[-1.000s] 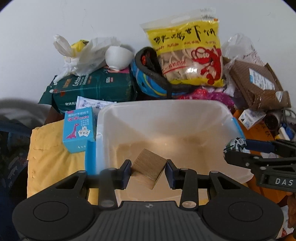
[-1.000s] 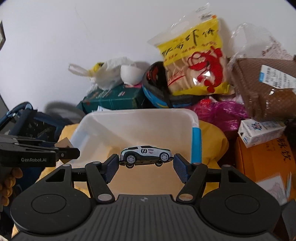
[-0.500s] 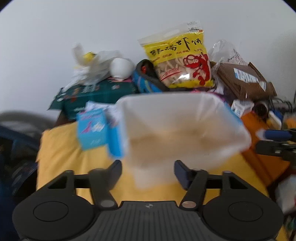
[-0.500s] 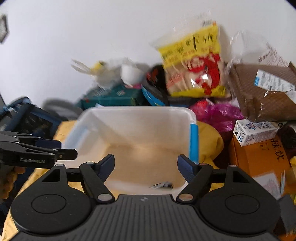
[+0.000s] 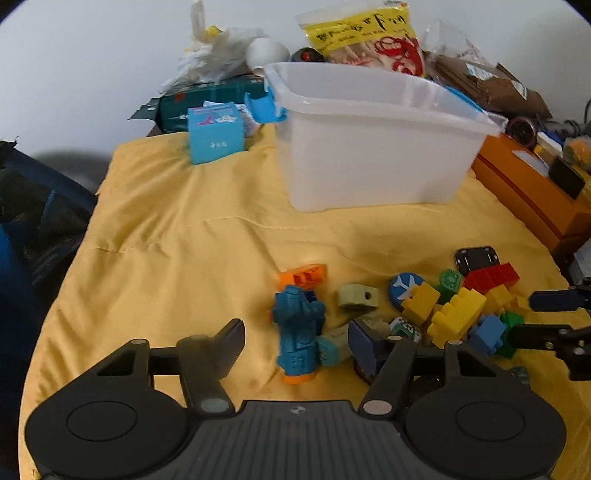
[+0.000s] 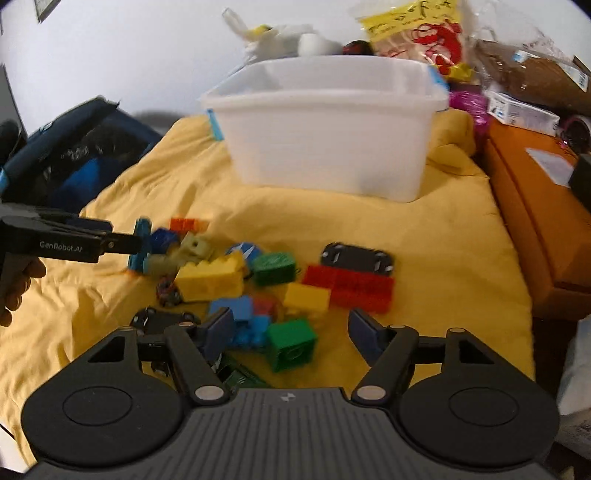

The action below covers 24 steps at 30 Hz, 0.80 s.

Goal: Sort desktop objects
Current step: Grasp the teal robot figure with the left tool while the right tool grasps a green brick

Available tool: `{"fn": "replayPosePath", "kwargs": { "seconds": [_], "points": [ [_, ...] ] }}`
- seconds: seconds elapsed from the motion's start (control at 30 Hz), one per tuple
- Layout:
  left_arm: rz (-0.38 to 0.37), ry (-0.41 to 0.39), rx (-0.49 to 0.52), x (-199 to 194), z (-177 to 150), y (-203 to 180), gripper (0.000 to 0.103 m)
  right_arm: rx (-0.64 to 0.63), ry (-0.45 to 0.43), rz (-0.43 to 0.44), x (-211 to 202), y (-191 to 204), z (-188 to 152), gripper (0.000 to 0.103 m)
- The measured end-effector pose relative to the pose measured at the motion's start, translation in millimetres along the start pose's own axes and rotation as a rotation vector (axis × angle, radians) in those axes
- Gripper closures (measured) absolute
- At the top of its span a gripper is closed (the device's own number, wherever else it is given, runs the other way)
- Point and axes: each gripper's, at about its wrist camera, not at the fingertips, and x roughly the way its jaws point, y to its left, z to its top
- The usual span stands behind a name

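My left gripper (image 5: 295, 338) hovers low over the yellow cloth (image 5: 177, 243), its jaws closing with a blue toy rocket (image 5: 299, 332) between them, pads clear of it. My right gripper (image 6: 291, 330) is also closing, above a green cube (image 6: 291, 345) and a blue brick (image 6: 240, 317), touching neither. Around them lies a pile of toys: yellow bricks (image 6: 208, 278), red bricks (image 6: 354, 286), an orange brick (image 5: 303, 275). The white bin (image 5: 369, 158) stands further back; its inside is hidden. In the right wrist view the left gripper (image 6: 110, 240) reaches in from the left.
An orange box (image 5: 535, 192) borders the cloth on the right. A light blue card box (image 5: 216, 134) sits left of the bin. A snack bag (image 5: 369, 33), parcels and plastic bags crowd behind it. A dark blue bag (image 6: 74, 155) lies off the cloth's left edge.
The wooden block and the toy car have left the jaws. Both grippers opened, pulled back from over the bin and dropped down to the toy pile.
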Motion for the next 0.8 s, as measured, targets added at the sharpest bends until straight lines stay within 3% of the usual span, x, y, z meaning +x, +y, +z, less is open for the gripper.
{"fn": "replayPosePath", "kwargs": {
  "seconds": [0.17,0.37,0.43,0.47,0.5,0.6,0.8],
  "points": [
    [-0.022,-0.002,-0.017,6.8,-4.3,-2.9,0.053,0.034,0.031,0.012,15.9,-5.5,1.1,0.047],
    [-0.014,0.024,-0.074,18.2,-6.4,5.1,0.054,0.054,0.045,0.022,17.4,-15.2,-5.6,0.048],
    [-0.032,0.026,-0.107,21.1,-4.3,9.5,0.069,0.071,0.06,0.031,19.9,-16.6,-16.1,0.048],
    [-0.043,0.035,-0.118,22.7,-3.6,10.7,0.07,0.082,0.063,0.037,22.6,-18.7,-17.0,0.048],
    [-0.047,0.038,-0.123,23.2,-3.4,10.4,0.07,0.093,0.061,0.043,25.1,-20.6,-17.5,0.049],
    [-0.052,0.025,-0.104,18.8,-3.9,6.0,0.07,0.09,0.057,0.072,29.6,-22.7,-16.7,0.068],
    [-0.045,-0.021,-0.096,-5.9,0.0,0.9,0.07,0.045,0.01,0.081,12.8,-20.5,-13.4,0.069]
  ]
}}
